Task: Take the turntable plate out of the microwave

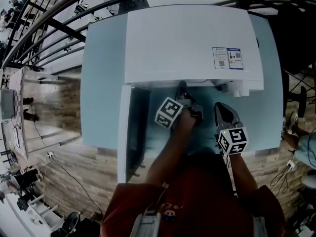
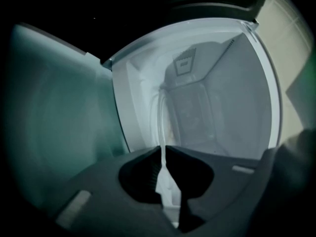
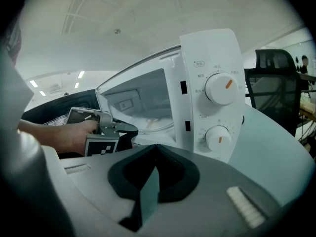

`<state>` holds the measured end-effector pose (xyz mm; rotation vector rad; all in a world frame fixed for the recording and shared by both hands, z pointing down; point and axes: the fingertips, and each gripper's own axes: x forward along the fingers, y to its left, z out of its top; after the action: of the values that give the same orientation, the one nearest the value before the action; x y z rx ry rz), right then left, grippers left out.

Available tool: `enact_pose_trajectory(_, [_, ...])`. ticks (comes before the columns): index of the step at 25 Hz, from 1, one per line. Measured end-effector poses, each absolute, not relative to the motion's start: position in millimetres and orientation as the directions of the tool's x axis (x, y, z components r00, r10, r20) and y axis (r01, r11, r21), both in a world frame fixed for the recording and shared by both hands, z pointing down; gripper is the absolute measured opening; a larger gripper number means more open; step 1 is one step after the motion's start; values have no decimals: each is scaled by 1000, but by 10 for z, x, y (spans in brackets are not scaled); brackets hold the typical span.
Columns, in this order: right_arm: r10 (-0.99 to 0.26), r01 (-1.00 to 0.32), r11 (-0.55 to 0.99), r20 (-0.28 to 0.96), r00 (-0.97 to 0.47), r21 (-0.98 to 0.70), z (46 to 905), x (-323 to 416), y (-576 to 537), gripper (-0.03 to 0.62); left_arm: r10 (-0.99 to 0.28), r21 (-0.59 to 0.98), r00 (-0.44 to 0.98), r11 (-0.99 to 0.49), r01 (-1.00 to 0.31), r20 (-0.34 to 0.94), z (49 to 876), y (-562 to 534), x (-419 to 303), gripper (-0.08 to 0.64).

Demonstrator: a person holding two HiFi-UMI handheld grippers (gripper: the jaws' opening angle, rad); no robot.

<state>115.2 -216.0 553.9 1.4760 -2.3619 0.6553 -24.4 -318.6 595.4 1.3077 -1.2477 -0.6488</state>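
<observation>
The white microwave (image 1: 187,43) stands on a pale blue table (image 1: 101,83) with its door (image 1: 133,132) swung open to the left. The glass turntable plate (image 2: 161,127) lies inside the cavity and shows edge-on in the left gripper view. My left gripper (image 2: 163,149) reaches into the opening and is shut on the plate's near rim. From the right gripper view, the left gripper (image 3: 131,128) sits at the cavity's mouth beside the plate (image 3: 155,125). My right gripper (image 3: 156,147) is shut on nothing, held in front of the control panel.
Two dials (image 3: 220,89) (image 3: 218,138) sit on the microwave's right panel. A black chair (image 3: 274,83) stands beyond the table at right. The open door (image 2: 59,112) fills the space left of the left gripper. Wood flooring surrounds the table.
</observation>
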Motion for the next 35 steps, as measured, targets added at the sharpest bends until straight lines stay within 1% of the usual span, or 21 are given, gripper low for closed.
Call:
enact_pose_trajectory(6, [-766,-898,376,470,-440,-228,5569,1149,-2126,0,-907,933,288,227,-278,307,5953,-3157,-247,20])
enact_pose_trajectory(12, [-761,-896,378,471,-445,-234,5581,1127,-2082,-1,-907,941,289,242,-236,306,5988,-2977,-254,14])
enact_pose_trajectory(27, [-770,-900,375,466,-437,-223,5557,1083,-1989,0,-926,962,294,183,-201,237,5823,-2894,-277,8])
enact_pose_trajectory(30, [-771,-901,372,466,-435,-225,5570,1086,-1968,0,-923,960,292,196,-202,250,5863,-2821,-266,-7])
enact_pose_trajectory(35, [-768,-900,370,470,-435,-229,5590,1074,-1951,0,-922,958,284,217,-187,264,5973,-2578,-305,-8])
